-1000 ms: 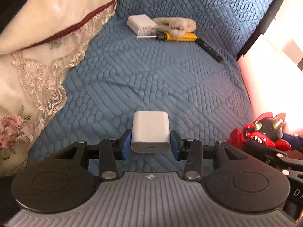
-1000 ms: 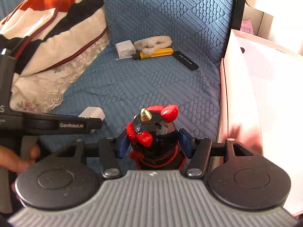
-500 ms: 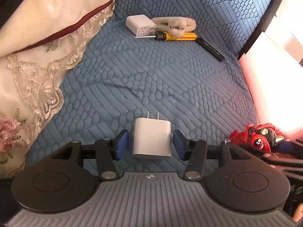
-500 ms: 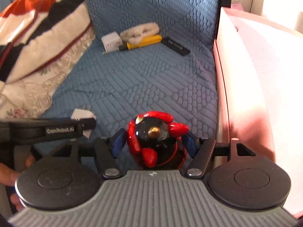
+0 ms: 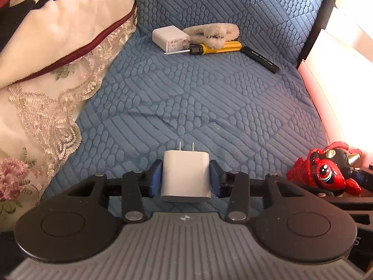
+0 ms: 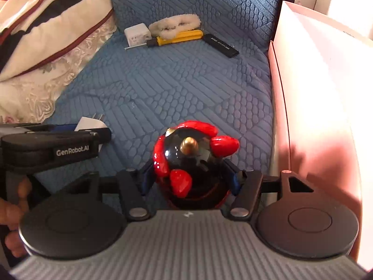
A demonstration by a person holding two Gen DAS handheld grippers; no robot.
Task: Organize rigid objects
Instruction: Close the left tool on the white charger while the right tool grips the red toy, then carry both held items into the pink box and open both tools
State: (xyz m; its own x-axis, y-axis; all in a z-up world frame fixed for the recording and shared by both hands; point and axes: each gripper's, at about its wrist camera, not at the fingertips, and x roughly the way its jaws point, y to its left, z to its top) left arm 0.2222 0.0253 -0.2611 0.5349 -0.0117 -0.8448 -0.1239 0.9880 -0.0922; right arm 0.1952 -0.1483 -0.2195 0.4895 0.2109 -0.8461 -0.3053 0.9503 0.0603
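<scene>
My left gripper [image 5: 186, 177] is shut on a white plug charger [image 5: 185, 177], prongs pointing forward, held just above the blue quilted seat [image 5: 209, 98]. My right gripper [image 6: 188, 177] is shut on a red and black horned figurine [image 6: 188, 161], which also shows at the right edge of the left wrist view [image 5: 326, 172]. The left gripper and charger show at the left in the right wrist view [image 6: 89, 124]. At the back of the seat lie a second white charger [image 5: 170, 37], a yellow screwdriver [image 5: 209, 47] and a black stick [image 5: 260, 59].
A fluffy cream item [image 5: 213, 33] lies behind the screwdriver. A lace-edged blanket and pillow [image 5: 46, 70] fill the left side. A white-pink open box [image 6: 326, 93] stands along the seat's right edge. The seat's backrest [image 5: 233, 0] rises behind.
The left gripper tipped the charger so its prongs now show and point forward. The right gripper with the figurine tilted and shifted slightly near the box.
</scene>
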